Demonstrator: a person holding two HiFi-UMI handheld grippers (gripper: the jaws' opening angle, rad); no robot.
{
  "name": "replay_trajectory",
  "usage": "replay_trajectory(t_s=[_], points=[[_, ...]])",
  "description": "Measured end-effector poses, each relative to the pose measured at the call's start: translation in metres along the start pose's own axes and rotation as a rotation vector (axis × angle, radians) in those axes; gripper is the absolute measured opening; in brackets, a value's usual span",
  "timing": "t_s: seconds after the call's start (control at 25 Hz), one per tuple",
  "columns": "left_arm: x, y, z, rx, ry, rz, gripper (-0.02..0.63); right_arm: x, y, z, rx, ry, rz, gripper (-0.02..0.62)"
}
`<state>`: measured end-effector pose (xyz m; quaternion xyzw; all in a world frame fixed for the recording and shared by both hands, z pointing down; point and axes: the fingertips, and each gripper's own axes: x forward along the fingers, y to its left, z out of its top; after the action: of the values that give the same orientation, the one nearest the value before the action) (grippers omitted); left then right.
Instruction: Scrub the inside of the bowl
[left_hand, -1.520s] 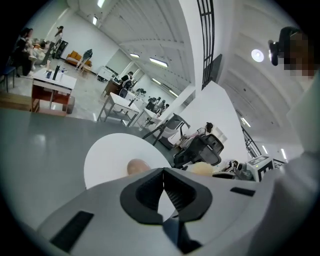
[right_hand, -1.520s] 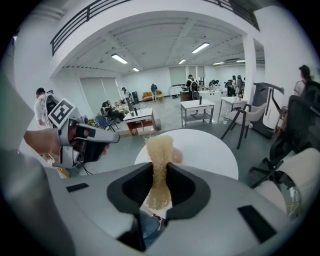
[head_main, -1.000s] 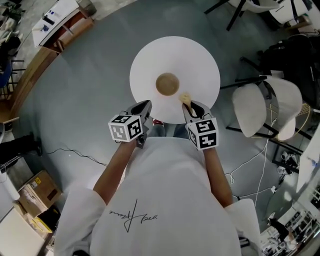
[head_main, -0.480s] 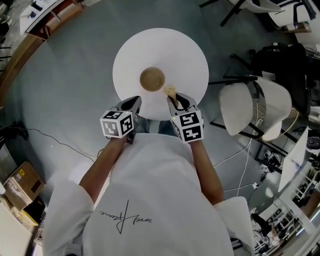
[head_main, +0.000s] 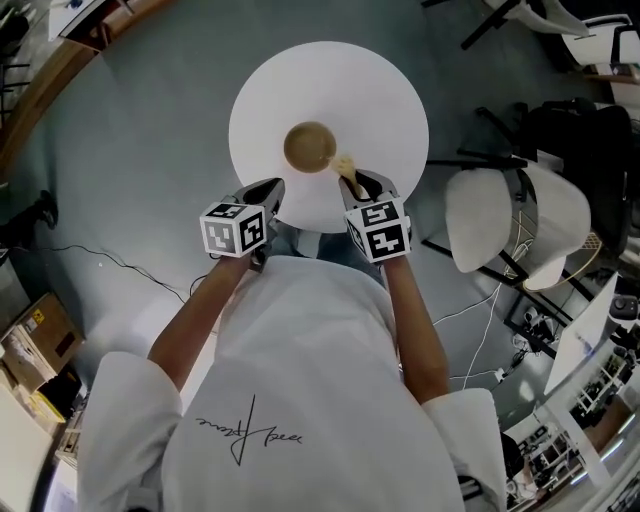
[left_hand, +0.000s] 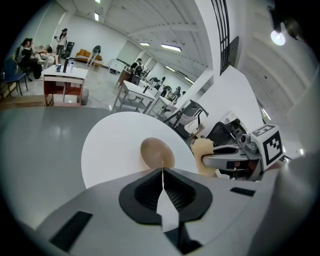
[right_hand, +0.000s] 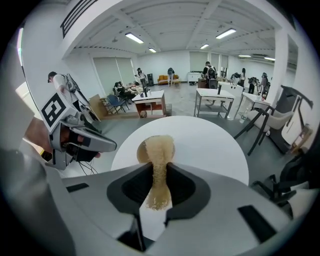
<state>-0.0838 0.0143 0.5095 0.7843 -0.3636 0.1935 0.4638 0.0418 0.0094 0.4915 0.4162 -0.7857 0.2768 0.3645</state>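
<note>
Both grippers have dropped toward the round white surface (head_main: 385, 95) over the last second. The right gripper (head_main: 358, 184) is clamped on a tan sponge (head_main: 345, 165), pinched in the middle with its free end sticking out ahead of the jaws. That end was clear of the bowl (head_main: 309, 147) a second ago. In the head view it now sits at the bowl's near-right rim, and I can't tell whether it touches. In the right gripper view the sponge covers most of the bowl, so it's lined up on it.

The left gripper (head_main: 268, 192) is fully closed with nothing between its jaws. It hangs over the near edge of the surface, apart from the bowl, and has come down too.

The bowl is upright near the middle of the surface and no gripper holds it. My read is that this is approach only and scrubbing hasn't started. The sponge still has to go over the rim and inside. The closed left gripper can't grip the bowl as it is, so the bowl may slide once the sponge pushes on it.
</note>
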Motion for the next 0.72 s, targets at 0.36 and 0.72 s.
replay_trajectory(t_s=[0.36,0.72], points=[[0.014,0.014,0.010,-0.059,-0.007,0.021,0.006,0.018,-0.012,0.001,-0.030,0.009,0.024,0.083],[0.029,0.027,0.019,-0.115,0.020,0.038,0.006,0.034,-0.016,0.005,-0.033,0.019,0.061,0.083]])
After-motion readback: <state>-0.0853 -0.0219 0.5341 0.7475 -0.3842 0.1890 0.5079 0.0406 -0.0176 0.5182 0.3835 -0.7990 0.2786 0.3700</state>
